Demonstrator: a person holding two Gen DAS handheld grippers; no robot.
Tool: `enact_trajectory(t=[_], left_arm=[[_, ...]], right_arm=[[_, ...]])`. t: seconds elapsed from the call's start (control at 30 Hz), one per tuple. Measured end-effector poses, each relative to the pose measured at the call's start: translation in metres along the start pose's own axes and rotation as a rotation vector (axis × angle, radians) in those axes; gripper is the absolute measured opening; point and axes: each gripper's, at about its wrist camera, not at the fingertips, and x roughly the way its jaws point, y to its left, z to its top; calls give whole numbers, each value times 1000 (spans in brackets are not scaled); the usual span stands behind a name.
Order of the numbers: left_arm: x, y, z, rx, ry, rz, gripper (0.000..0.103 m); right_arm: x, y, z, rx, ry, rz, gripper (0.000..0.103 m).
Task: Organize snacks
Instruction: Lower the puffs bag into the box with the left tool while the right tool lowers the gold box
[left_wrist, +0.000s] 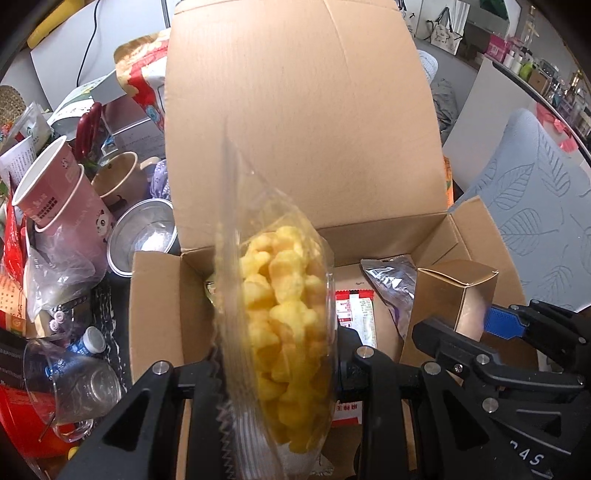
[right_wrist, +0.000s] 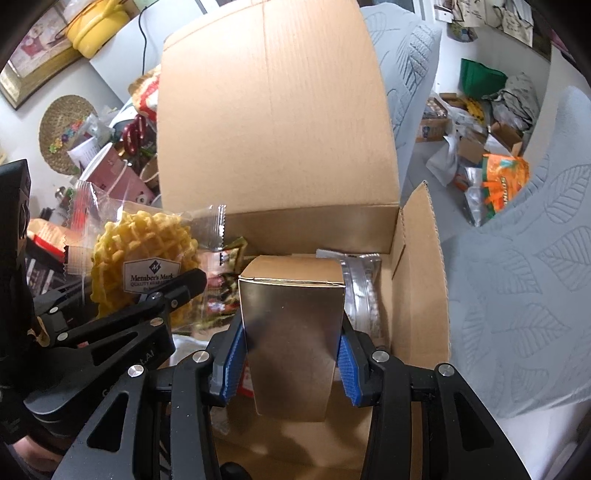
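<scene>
An open cardboard box (left_wrist: 436, 229) (right_wrist: 417, 258) lies ahead with its lid up. My left gripper (left_wrist: 277, 373) is shut on a clear bag of yellow waffle snacks (left_wrist: 284, 317), held upright over the box; the bag also shows in the right wrist view (right_wrist: 144, 258). My right gripper (right_wrist: 291, 365) is shut on a small gold carton (right_wrist: 291, 332), held over the box's right side; it also shows in the left wrist view (left_wrist: 447, 295). Inside lie a silver packet (left_wrist: 391, 284) (right_wrist: 364, 295) and a red-and-white packet (left_wrist: 354, 310).
Left of the box is clutter: stacked pink paper cups (left_wrist: 62, 188), a beige mug (left_wrist: 118, 177), a metal bowl (left_wrist: 140, 236), a glass bowl (left_wrist: 74, 387), red scissors (left_wrist: 88, 125). A grey leaf-patterned cushion (right_wrist: 517, 295) lies right of the box.
</scene>
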Motion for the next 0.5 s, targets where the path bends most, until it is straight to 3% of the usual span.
enact_trajectory(t=[0.17,0.37,0.47,0.5], left_arm=[[9,1,2,10,14,6,26],[26,3,0,-7,107,32,28],[26,5,-2,-23,118,43,41],[26,6,-2,-25,124,51,51]], right_arm=[[10,-1,3,-2,14,-26,44],[15,-3,4,1,27,-61,44],[16,-1,4,-2,39,-74,47],[15,-2,3,-1,41,-82,47]])
